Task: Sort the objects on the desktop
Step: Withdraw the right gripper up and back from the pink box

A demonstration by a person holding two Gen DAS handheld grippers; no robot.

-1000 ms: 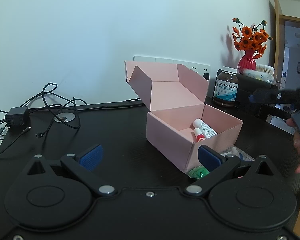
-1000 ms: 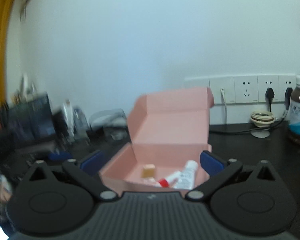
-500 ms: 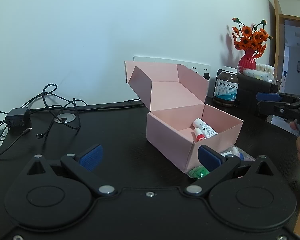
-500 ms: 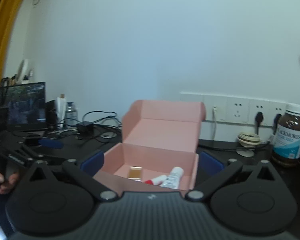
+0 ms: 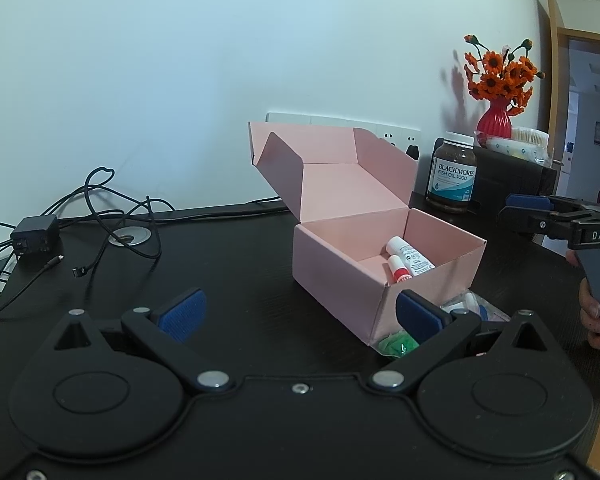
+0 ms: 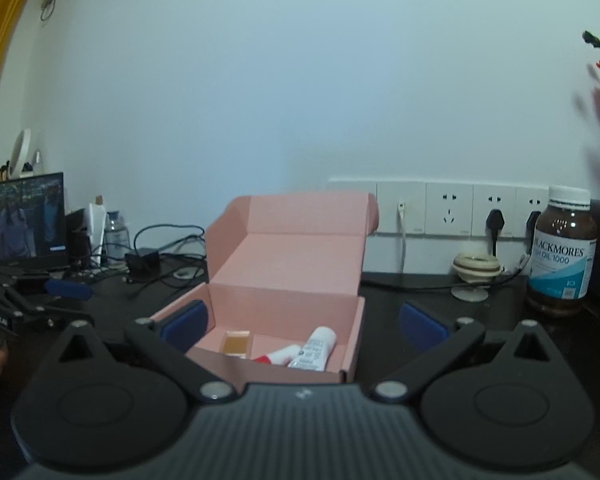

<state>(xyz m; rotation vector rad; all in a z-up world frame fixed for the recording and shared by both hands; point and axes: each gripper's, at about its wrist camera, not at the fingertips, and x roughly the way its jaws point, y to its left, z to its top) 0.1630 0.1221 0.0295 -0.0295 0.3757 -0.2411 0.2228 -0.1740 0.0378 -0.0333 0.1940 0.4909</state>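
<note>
Pink box (image 5: 340, 280) on black desk (image 5: 228, 264), lid up. Inside: white tube (image 6: 314, 346), red-capped tube (image 6: 278, 355), small brown square (image 6: 236, 342). Left gripper (image 5: 300, 314) fingers spread, empty, near box corner. Right gripper (image 6: 302, 326) fingers spread, empty, facing box front. Clear packets (image 5: 466, 306) just beside box. Brown bottle (image 6: 562, 252) at wall.

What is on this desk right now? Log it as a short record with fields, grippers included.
container: open pink cardboard box, lid raised
contents: white tube, red-capped tube, small tan square item
outside box: green wrapped items on black desk by box corner
backdrop: brown fish-oil bottle, tangled black cables
left gripper: open, empty
right gripper: open, empty
</note>
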